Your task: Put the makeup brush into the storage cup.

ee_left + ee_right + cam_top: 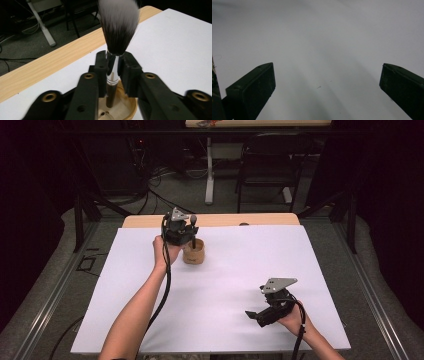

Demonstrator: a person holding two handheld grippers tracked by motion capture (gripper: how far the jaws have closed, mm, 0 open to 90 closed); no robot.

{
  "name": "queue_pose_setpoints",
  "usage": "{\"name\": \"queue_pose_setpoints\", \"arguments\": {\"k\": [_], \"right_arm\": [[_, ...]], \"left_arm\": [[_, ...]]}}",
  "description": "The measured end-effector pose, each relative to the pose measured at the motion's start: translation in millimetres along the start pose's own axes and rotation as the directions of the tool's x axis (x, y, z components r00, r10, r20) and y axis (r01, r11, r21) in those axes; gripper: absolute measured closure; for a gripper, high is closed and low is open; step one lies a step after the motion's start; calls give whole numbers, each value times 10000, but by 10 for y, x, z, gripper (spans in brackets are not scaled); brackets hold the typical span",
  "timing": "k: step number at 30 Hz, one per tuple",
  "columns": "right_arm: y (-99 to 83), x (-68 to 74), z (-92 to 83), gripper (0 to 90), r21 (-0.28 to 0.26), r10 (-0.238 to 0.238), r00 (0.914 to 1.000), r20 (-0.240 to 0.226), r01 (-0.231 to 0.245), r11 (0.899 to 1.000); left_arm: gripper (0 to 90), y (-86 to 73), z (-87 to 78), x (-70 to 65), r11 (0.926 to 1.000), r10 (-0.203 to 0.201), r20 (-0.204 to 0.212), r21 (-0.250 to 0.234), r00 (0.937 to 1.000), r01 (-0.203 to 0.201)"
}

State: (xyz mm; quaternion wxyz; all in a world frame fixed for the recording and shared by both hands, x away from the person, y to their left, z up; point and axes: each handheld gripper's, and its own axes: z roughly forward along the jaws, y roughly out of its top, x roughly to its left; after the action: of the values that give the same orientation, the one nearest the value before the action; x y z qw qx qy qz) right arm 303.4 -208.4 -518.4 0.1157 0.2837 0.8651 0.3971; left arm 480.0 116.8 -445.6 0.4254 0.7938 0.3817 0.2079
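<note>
A makeup brush point(118, 27) with dark, white-tipped bristles stands upright, its handle down inside a small round wooden cup point(125, 107). My left gripper point(113, 62) has a jaw on each side of the brush's silver ferrule with a thin gap showing, so it is open. From above, the left gripper point(187, 236) sits just left of the cup point(193, 254) at the far left of the white sheet, the brush point(193, 220) rising beside it. My right gripper point(252, 314) rests low near the front right, open wide with nothing between its jaws point(327, 82).
A white sheet point(225, 285) covers most of the wooden table point(215, 220), whose bare edge shows along the back. Beyond the table stand a black chair point(270, 160) and a desk leg point(209, 170), with cables on the floor.
</note>
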Motion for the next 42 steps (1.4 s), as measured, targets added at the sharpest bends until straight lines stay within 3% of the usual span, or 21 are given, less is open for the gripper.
{"name": "queue_pose_setpoints", "arguments": {"k": [4, 9, 16, 24, 30, 42], "right_arm": [[4, 4, -6, 0, -2, -31, 10000, 0, 31, 10000], [1, -3, -21, 0, -102, 12, 10000, 39, -12, 9999], [15, -32, -79, 0, -595, 267, 9994, 218, -254, 9979], [34, -60, -190, 0, -1437, 395, 9972, 629, -302, 9892], [35, -54, -213, 0, -1506, 294, 9977, 612, -199, 9884], [43, -28, -235, 0, -1571, 37, 9985, 547, 49, 9876]], "left_arm": [[211, -41, -32, 40, 9995, -328, -295, -16, 9990, 327], [71, -95, -165, 80, 9992, -402, -376, -80, 9985, 399], [26, -182, -372, 54, 9997, -101, -207, -241, 9997, 96], [10, -300, -611, -79, 9983, 409, 90, -412, 9991, -405], [8, -428, -832, -202, 9943, 919, 234, -565, 9955, -904], [3, -755, -1218, -337, 9877, 1221, 378, -1030, 9918, -1177]]}}
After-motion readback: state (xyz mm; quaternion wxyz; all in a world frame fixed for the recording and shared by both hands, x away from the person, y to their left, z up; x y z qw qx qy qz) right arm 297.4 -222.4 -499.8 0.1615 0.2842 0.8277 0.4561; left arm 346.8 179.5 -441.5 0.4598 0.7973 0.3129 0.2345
